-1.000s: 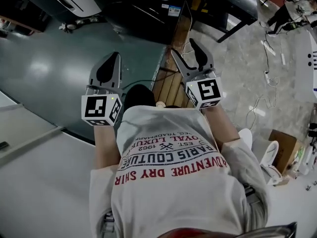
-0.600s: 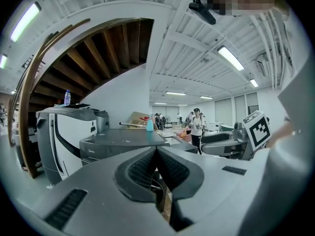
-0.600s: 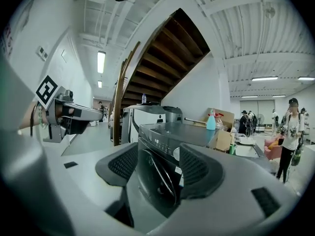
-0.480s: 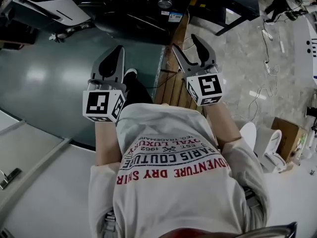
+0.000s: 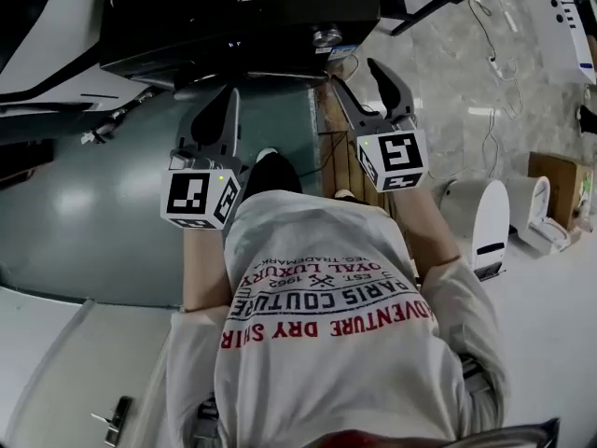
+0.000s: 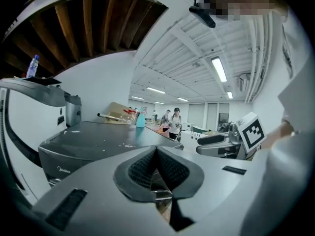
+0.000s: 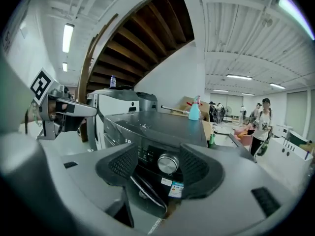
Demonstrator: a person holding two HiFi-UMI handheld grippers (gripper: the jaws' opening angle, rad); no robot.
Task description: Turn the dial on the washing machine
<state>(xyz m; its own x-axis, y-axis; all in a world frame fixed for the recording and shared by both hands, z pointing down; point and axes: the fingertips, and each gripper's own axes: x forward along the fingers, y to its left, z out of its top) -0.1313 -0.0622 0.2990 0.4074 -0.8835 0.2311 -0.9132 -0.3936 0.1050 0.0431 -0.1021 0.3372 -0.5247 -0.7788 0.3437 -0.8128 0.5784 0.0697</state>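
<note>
the person stood facing the dark washing machine (image 5: 242,17), a gripper in each hand held out toward it. the round silver dial (image 5: 326,35) sat on the machine's front panel, near its right end, above a pale sticker. the right gripper (image 5: 359,77) had its jaws spread wide with nothing gripped. in the right gripper view the dial (image 7: 168,163) showed in the gap between the two pads, a little nearer the right-hand pad, but it lay ahead of the tips and clear of them. the left gripper (image 5: 222,110) had its jaws pressed together and empty. it pointed at the machine left of the dial, which did not show in its own view. a blue spray bottle (image 7: 195,109) stood beyond the machine's top.
</note>
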